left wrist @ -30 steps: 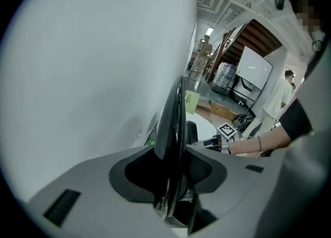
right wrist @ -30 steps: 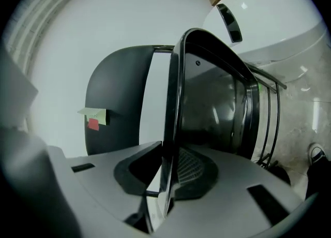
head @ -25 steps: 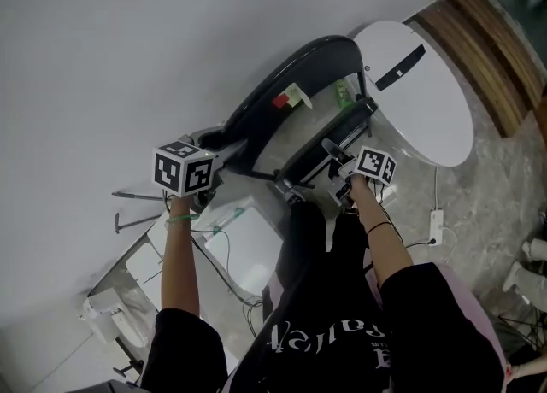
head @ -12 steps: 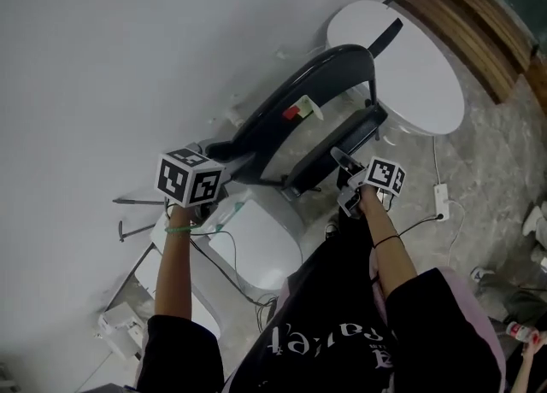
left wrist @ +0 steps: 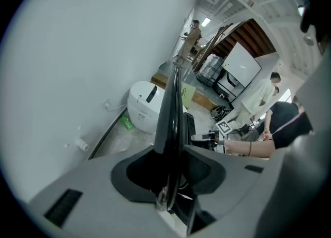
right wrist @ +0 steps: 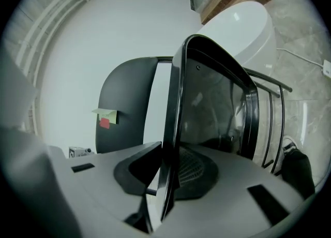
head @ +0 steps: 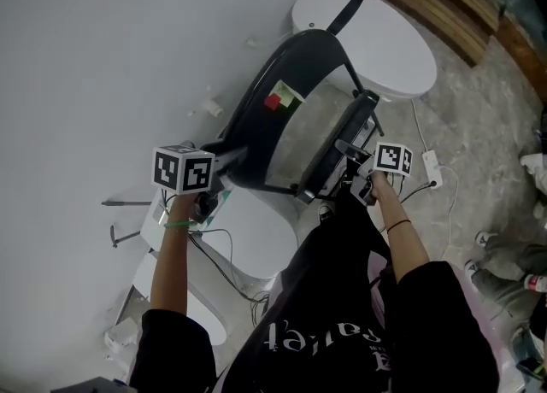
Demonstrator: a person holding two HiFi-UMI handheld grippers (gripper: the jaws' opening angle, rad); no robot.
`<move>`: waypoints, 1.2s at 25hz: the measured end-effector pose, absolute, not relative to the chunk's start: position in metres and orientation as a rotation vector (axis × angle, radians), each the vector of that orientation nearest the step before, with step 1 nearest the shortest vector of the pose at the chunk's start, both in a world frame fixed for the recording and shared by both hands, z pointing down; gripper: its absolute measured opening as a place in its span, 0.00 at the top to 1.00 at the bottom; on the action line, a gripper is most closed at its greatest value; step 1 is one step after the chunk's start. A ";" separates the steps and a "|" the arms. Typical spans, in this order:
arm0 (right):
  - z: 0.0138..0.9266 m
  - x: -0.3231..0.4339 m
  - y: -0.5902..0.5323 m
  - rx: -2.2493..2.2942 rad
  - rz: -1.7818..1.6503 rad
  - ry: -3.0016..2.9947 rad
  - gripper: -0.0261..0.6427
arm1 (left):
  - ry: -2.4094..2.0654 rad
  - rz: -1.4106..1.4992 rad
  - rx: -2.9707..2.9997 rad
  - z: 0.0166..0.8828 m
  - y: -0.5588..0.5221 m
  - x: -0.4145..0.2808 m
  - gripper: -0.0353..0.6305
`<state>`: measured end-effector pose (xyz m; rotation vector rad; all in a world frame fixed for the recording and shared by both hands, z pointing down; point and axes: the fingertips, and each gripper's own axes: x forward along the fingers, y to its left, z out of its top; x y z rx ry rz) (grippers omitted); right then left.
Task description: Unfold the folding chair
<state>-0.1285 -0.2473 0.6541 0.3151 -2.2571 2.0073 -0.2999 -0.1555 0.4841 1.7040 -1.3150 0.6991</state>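
Only partly open, chair [head: 282,118] stands on floor [head: 466,135] against wall [head: 102,49]. Left gripper [left wrist: 173,172] fingers, just closing, pinch back [head: 256,101] edge. Right gripper [right wrist: 166,182] fingers narrow, clamped on seat [head: 338,148] rim. Risk: thin edges slip under spreading pull, and chair tips.

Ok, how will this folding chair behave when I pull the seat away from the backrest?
The chair looks rigid: a hard black backrest on thin metal tubes, so it should pivot rather than flex. The seat edge is glossy and thin, so it may slip in a grip. Nearly folded flat, its footing seems narrow; it could tip sideways.
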 end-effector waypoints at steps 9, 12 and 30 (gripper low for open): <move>0.655 -0.090 -0.241 0.324 2.015 -2.239 0.84 | -1.334 0.679 1.692 0.487 -0.157 -0.295 0.74; 0.658 -0.070 -0.236 0.323 2.016 -2.194 0.83 | -1.337 0.671 1.678 0.488 -0.158 -0.294 0.74; 0.705 0.001 -0.215 0.480 2.001 -1.996 0.75 | -1.313 0.645 1.621 0.514 -0.164 -0.310 0.73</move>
